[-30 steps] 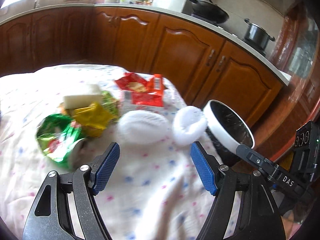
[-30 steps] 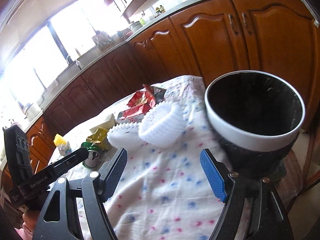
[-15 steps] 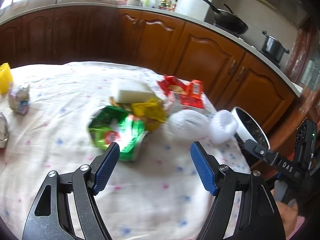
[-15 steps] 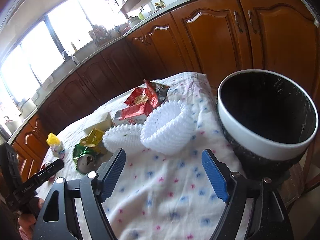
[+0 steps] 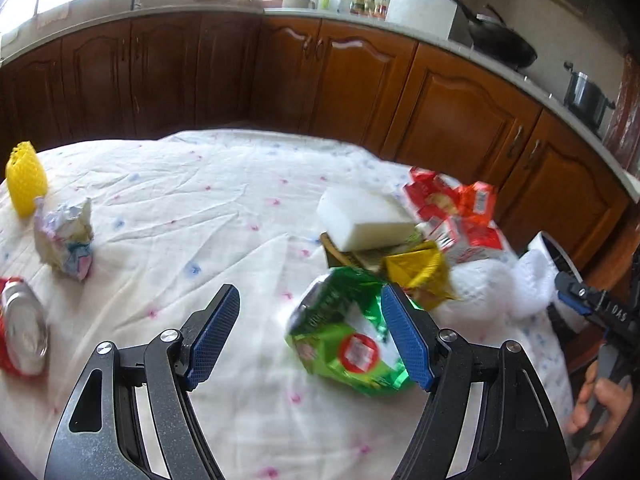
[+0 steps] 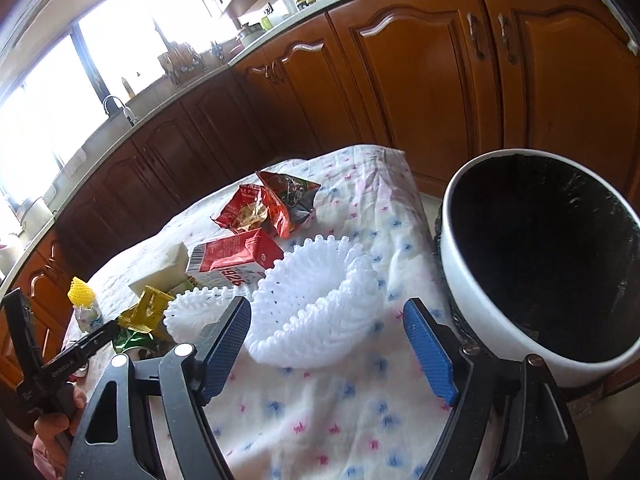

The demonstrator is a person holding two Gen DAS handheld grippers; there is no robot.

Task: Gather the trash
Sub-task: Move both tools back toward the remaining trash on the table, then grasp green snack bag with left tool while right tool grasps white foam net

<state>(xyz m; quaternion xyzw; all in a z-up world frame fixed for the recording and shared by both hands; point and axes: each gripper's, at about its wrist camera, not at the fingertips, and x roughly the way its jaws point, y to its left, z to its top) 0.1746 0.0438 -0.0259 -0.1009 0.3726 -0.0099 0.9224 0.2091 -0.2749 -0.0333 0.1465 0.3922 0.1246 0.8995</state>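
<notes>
My left gripper (image 5: 310, 338) is open and empty above the cloth-covered table (image 5: 208, 200); a green wrapper (image 5: 348, 344) lies by its right finger. A yellow wrapper (image 5: 420, 276), white foam block (image 5: 364, 216) and red wrappers (image 5: 452, 208) lie beyond. My right gripper (image 6: 328, 344) is open and empty, just short of a white foam net (image 6: 320, 320). The black-lined white trash bin (image 6: 540, 280) stands at the table's right edge. A red-and-white carton (image 6: 236, 260) and red snack bags (image 6: 268, 208) lie farther back.
At the left in the left wrist view are a yellow foam net (image 5: 24, 184), crumpled paper (image 5: 64, 232) and a can (image 5: 20, 332). Wooden cabinets (image 6: 400, 92) and a counter ring the table. A wok (image 5: 500, 44) and pot (image 5: 584, 92) sit on the stove.
My left gripper has swung left and back, so the left-side trash has come into view and the bin has slid to the right edge. My right gripper has moved closer to the white foam net.
</notes>
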